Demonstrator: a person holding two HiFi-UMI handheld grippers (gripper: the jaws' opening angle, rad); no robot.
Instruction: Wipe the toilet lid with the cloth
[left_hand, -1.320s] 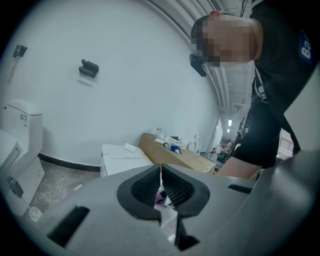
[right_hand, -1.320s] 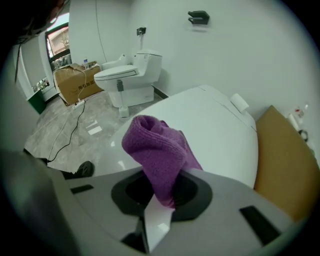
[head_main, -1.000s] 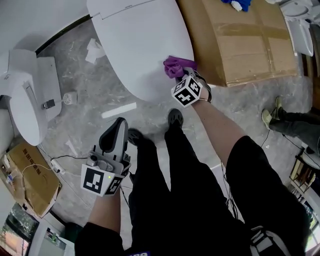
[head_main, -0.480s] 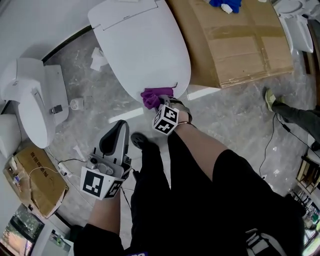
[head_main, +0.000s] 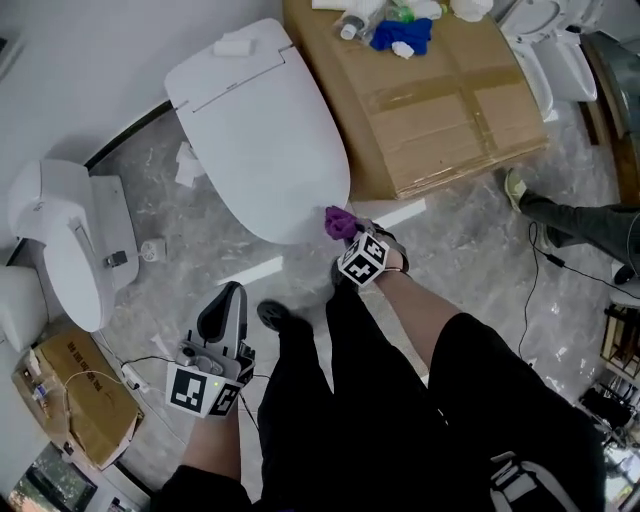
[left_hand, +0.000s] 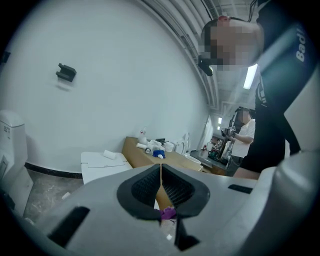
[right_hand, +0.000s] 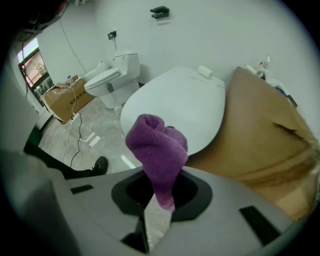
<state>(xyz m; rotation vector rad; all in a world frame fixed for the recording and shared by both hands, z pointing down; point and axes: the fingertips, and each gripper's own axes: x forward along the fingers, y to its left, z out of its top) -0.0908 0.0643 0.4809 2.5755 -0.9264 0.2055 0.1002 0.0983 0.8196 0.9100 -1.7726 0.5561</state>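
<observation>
The white toilet lid (head_main: 260, 140) lies closed in the upper middle of the head view. My right gripper (head_main: 346, 232) is shut on the purple cloth (head_main: 338, 221), bunched at the lid's near right rim, beside the box corner. In the right gripper view the cloth (right_hand: 157, 147) stands up from the right gripper (right_hand: 160, 195) with the lid (right_hand: 175, 105) beyond it; I cannot tell whether cloth and lid touch. My left gripper (head_main: 225, 305) hangs by the person's left leg, away from the toilet. Its view shows the left gripper (left_hand: 161, 175) shut and empty, the lid (left_hand: 102, 162) far ahead.
A big cardboard box (head_main: 440, 100) stands right of the toilet, with bottles and a blue rag (head_main: 400, 35) on it. A second toilet (head_main: 65, 240) and a small carton (head_main: 70, 390) are at the left. Another person's leg (head_main: 580, 225) is at the right. Cables lie on the floor.
My right gripper carried the cloth from the lid's right edge round its near tip, and it now sits at the near right rim. The left gripper stayed shut beside the leg.
</observation>
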